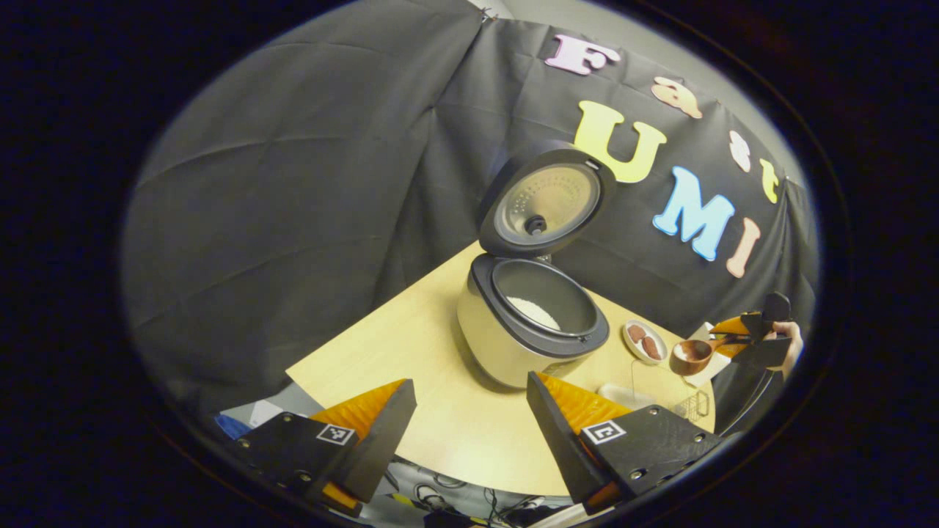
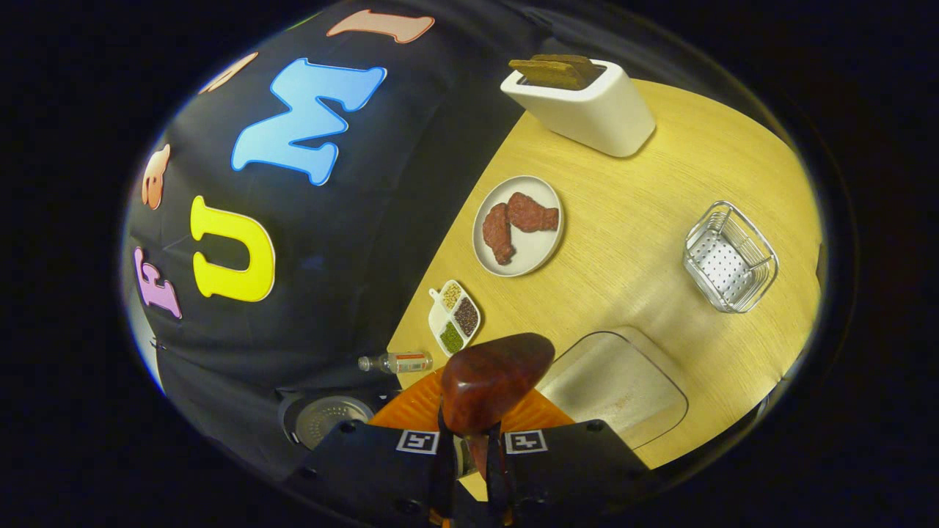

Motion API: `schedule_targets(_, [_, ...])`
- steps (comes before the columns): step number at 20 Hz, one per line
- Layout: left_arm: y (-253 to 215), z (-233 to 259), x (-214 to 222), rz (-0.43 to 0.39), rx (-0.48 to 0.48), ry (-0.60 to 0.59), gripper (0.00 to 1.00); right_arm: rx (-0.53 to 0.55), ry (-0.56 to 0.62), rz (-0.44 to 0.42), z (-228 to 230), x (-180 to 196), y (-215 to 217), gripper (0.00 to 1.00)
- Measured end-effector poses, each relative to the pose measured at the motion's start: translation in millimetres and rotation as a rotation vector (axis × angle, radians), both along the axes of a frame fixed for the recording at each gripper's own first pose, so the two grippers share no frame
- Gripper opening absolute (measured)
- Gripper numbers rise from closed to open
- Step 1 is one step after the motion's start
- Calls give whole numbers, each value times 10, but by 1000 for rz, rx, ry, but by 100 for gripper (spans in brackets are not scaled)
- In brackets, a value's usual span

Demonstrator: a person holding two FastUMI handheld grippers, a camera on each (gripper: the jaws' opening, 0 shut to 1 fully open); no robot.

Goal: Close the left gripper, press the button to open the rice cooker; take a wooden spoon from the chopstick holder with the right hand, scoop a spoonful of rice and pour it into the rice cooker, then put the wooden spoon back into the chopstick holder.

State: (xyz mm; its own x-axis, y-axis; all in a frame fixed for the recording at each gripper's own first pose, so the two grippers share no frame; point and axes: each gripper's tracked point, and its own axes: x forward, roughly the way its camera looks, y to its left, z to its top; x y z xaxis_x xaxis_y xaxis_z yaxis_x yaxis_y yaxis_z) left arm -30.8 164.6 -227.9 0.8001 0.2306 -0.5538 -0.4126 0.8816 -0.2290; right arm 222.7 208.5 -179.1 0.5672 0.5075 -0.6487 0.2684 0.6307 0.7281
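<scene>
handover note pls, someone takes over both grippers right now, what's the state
Left gripper: open, holding nothing, facing the beige rice cooker.
Right gripper: shut on the brown wooden spoon; left gripper view shows its bowl loaded, beside the cooker.
Done: black lid is up, some white rice in the pot.
Left: pour the spoonful in, return the spoon to the white chopstick holder.

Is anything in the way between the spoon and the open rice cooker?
Nothing visible. The wooden spoon, held in the right gripper, hangs right of the rice cooker, whose lid is up. The plate between them sits low on the table.
</scene>
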Motion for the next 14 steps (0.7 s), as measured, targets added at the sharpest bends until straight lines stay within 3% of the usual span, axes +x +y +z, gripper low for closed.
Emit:
schedule_targets(3, [-10,-99,-42,6,-29,7,96,28,-19,32,143,67,272,18])
schedule_targets(7, [92,-62,-54,-16,-1,15,96,82,-35,59,343,136,687,18])
schedule_targets(14, [357,24,-233,29,48,22,96,136,-86,203,700,154,1590,18])
